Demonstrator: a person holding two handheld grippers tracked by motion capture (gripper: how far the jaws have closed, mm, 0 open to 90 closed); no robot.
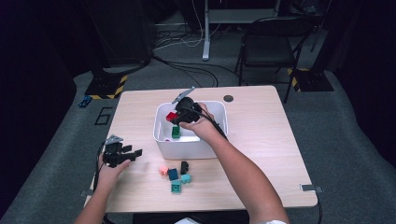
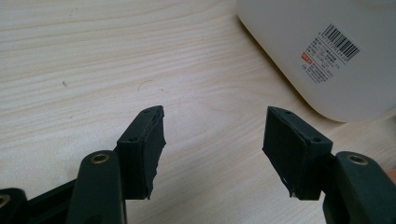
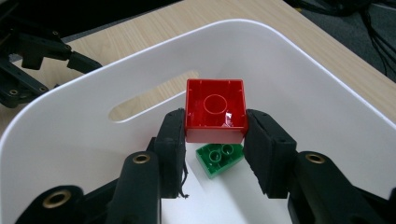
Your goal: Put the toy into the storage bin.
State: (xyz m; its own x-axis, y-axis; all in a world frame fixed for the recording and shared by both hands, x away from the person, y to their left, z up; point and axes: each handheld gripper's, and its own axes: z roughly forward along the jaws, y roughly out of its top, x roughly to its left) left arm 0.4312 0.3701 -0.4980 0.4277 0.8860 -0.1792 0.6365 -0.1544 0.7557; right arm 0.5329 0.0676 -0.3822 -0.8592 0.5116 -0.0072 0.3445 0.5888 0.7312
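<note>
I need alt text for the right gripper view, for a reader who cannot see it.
The right gripper holds a red block between its two black jaws, hollow underside toward the camera, above a white bin. A green block lies on the bin's floor below.

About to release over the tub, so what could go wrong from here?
1. The right tongs pinch the red brick only at its lower edge, so it may tip on release and bounce inside the white tub.
2. A green brick lies right beneath it; the red one could land on it and roll.
3. The left tongs rest open and apart from the tub, so nothing steadies it if the right hand bumps the rim.
</note>
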